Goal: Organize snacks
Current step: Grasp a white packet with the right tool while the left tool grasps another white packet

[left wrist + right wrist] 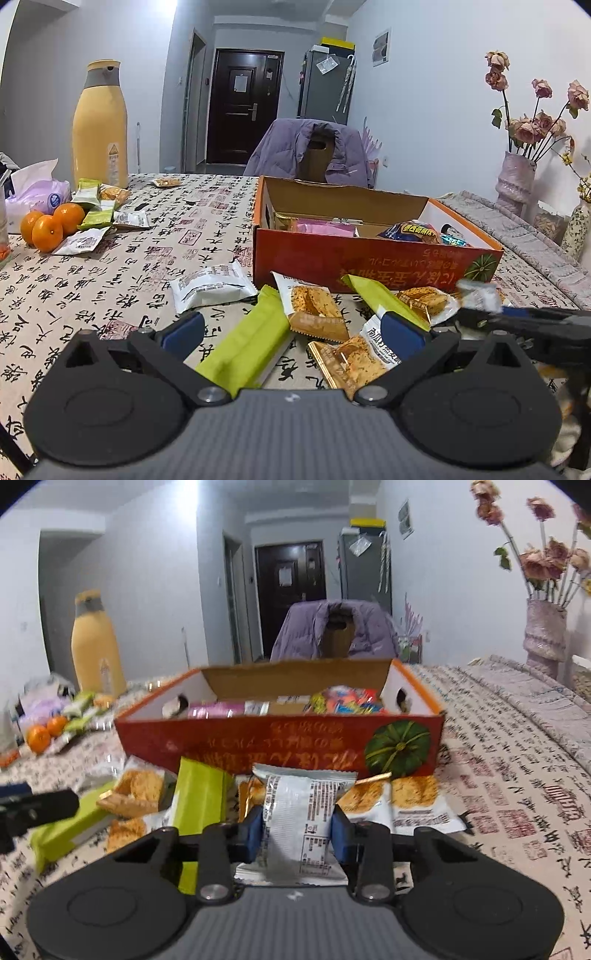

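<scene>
Right gripper point(297, 829): jaws clamped on one silver-white snack packet point(301, 812), held upright between the blue pads, lifted just short of the red cardboard box point(258, 738) straight ahead.

Left gripper point(291, 328): jaws spread wide, holding nothing. Between them on the tablecloth point(110, 266) lie one green packet point(247, 347) and two orange cracker packets point(314, 310). A white packet point(210, 286) lies ahead-left of the jaws.

Far left of the left jaws: three oranges point(50, 227), more loose packets, one yellow bottle point(99, 125). Box already holds several snacks; count unclear.
</scene>
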A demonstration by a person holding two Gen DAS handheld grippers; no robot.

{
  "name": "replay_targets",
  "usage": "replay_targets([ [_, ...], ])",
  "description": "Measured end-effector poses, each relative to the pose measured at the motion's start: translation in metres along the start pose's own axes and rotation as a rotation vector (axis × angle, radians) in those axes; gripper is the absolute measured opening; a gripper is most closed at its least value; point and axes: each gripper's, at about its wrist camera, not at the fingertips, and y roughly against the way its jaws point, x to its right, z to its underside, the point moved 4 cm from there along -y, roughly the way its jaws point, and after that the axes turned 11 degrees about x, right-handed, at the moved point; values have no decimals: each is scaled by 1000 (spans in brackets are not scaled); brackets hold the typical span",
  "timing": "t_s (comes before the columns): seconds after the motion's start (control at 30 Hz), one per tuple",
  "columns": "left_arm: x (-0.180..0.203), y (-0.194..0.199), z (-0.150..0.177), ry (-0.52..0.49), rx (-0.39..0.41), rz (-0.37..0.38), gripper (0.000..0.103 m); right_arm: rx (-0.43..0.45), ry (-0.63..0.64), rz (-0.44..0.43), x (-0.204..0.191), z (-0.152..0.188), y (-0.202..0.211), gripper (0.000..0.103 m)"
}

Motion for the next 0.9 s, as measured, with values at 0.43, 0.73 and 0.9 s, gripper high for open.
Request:
replay_targets([
  [0.43, -27, -28, -21, -98, -7, -57, 103, 54, -63, 74, 48, -2, 26, 36],
  [0.73, -68, -87, -29, -208, -140, 25, 103, 62, -82, 137, 68, 0, 32, 36],
  [0.9, -75, -116, -20, -320, -216, 69, 103, 57, -84, 165, 71, 2, 32, 36],
])
